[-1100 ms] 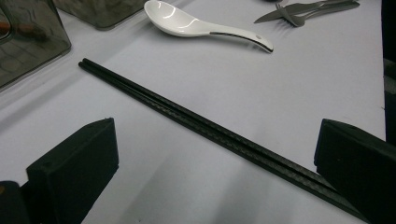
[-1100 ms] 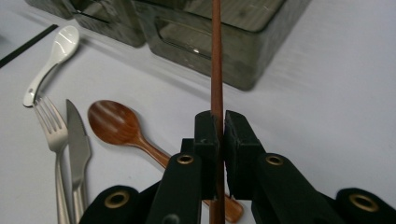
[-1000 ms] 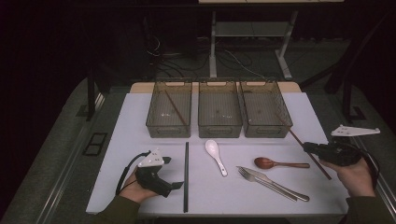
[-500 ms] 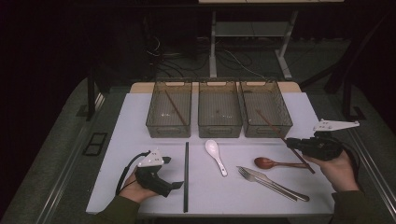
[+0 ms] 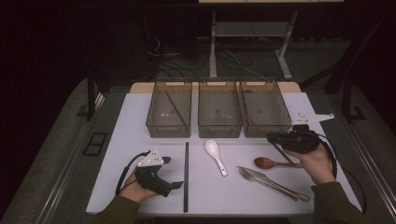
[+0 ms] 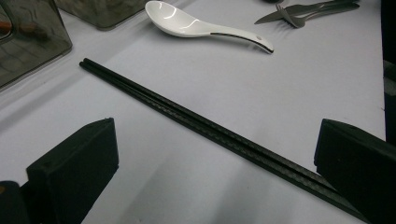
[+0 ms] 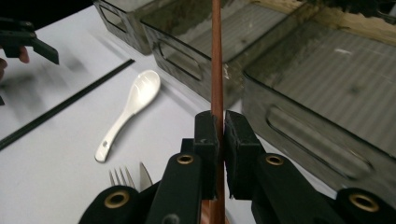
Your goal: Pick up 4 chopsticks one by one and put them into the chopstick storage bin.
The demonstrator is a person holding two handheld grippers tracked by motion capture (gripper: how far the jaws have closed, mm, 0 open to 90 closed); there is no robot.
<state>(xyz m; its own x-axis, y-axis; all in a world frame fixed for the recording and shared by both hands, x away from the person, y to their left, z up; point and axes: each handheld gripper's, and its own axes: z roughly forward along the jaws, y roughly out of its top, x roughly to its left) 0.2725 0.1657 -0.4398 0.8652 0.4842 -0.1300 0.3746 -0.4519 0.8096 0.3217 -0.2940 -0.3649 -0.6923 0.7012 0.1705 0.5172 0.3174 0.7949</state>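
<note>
Brown chopstick (image 7: 216, 70): clamped in my right gripper, slanting up over the near wall of the right bin (image 5: 263, 109).
Left gripper (image 5: 173, 185): I have it resting near-left on the table (image 5: 135, 121), jaws wide apart, nothing between the pads.
Black chopsticks (image 6: 196, 122): lying on the table just right of that gripper, across its open jaws.
White spoon (image 5: 215, 154): centre, near the middle bin (image 5: 220, 109).
Right gripper (image 5: 273, 138): jaws pressed tight on the brown chopstick, above the wooden spoon (image 5: 271, 163), fork and knife (image 5: 268, 181).
</note>
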